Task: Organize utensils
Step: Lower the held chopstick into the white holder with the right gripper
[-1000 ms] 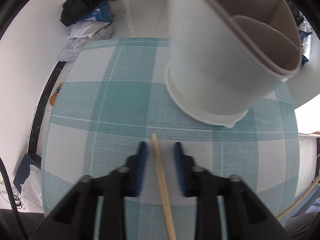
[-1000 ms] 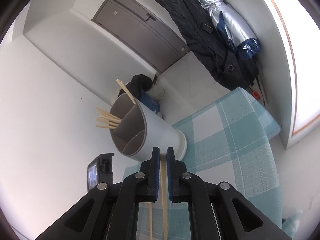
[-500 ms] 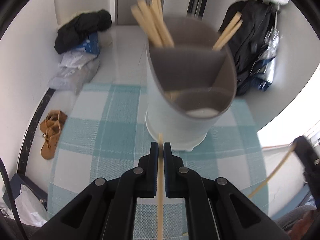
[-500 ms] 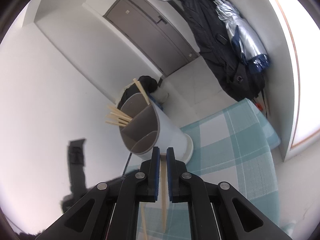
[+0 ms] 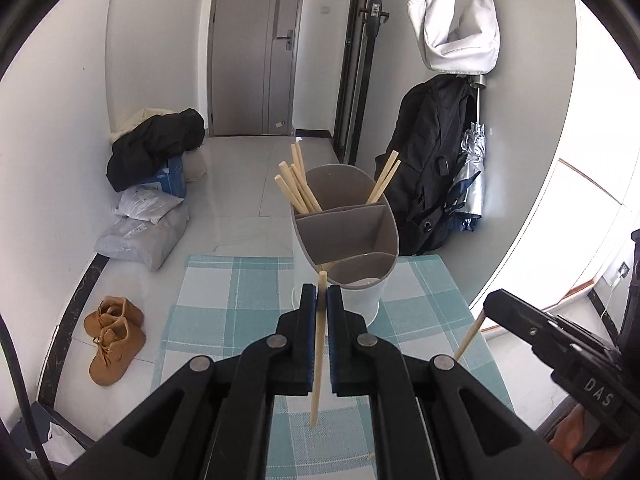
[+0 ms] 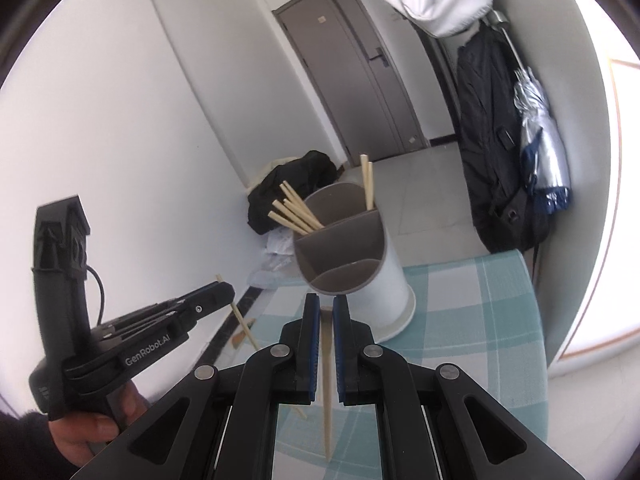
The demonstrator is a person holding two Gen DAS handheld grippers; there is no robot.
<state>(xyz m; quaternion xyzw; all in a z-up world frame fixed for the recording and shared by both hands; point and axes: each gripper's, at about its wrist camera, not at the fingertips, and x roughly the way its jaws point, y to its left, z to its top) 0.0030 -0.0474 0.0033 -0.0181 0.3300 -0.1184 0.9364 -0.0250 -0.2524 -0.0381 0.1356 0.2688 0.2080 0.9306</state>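
My left gripper [image 5: 321, 295] is shut on a wooden chopstick [image 5: 317, 360] and holds it upright above the table, just in front of the white utensil holder [image 5: 362, 298]. My right gripper [image 6: 326, 305] is shut on another chopstick [image 6: 327, 392], also raised near the holder [image 6: 384, 280]. The holder has grey divided compartments; several chopsticks [image 5: 296, 188] stand in its back left section and two [image 5: 385, 178] in its back right. Each gripper shows in the other's view: the right one [image 5: 486, 310] at the right edge, the left one [image 6: 226, 292] at the left.
The table carries a teal and white checked cloth [image 5: 224, 300]. Beyond its far edge are the floor, brown shoes [image 5: 114, 338], a pile of bags and a black jacket [image 5: 156, 148], a door, and a black backpack with umbrella [image 5: 436, 168].
My left gripper closed on the chopstick that lay on the cloth and lifted it clear of the table. Both grippers rose and drew back from the holder; the right stayed shut on its chopstick.
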